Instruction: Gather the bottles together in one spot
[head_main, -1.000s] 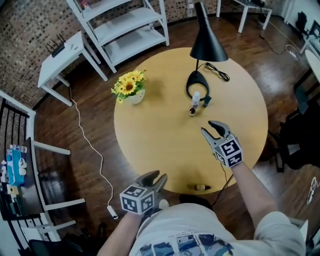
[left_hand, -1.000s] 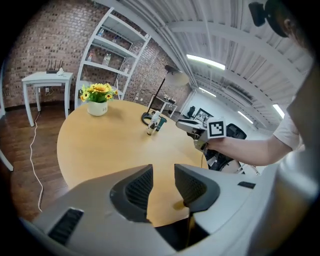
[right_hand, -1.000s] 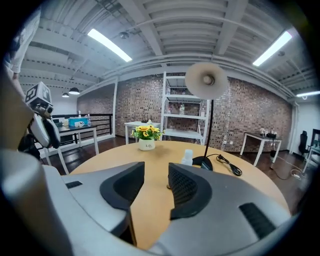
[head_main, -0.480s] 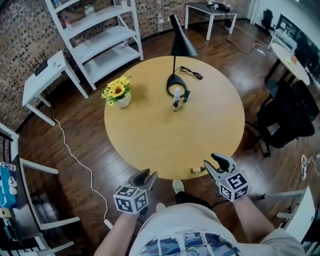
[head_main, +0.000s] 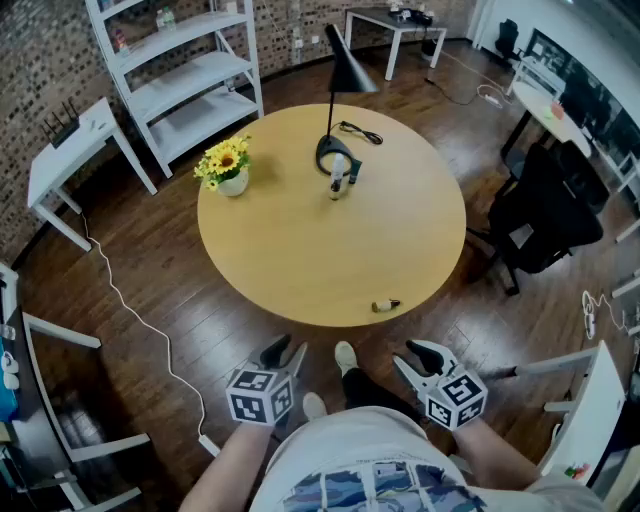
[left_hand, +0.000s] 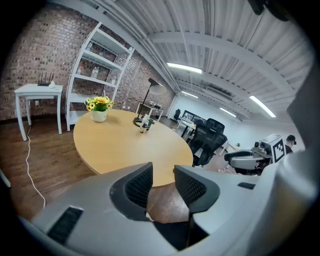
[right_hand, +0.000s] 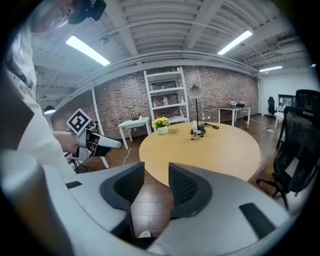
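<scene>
Three bottles stand clustered right at the foot of the black lamp (head_main: 335, 152). A white bottle (head_main: 338, 168) touches or nearly touches the lamp's base. A small brown bottle (head_main: 333, 190) is just in front of the white one, and a small teal bottle (head_main: 354, 174) stands close beside it. A fourth, lying bottle (head_main: 385, 305) (brown, dark cap, on its side) rests well apart from the lamp, near the opposite edge of the round yellow surface (head_main: 290, 250). A pot of sunflowers (head_main: 226, 165) sits off to one side of the lamp, also on the surface.

Both grippers are off the surface, over the dark wood floor (head_main: 180, 300) on the side farthest from the lamp, close to the person's body. The left gripper (head_main: 285, 352) is released, its jaws apart with only floor showing between them. The right gripper (head_main: 413, 357) is released too, with a clear gap between its jaws and nothing in it. Of the two grippers, the right one is the nearer to the lying bottle, but clearly apart from it.
</scene>
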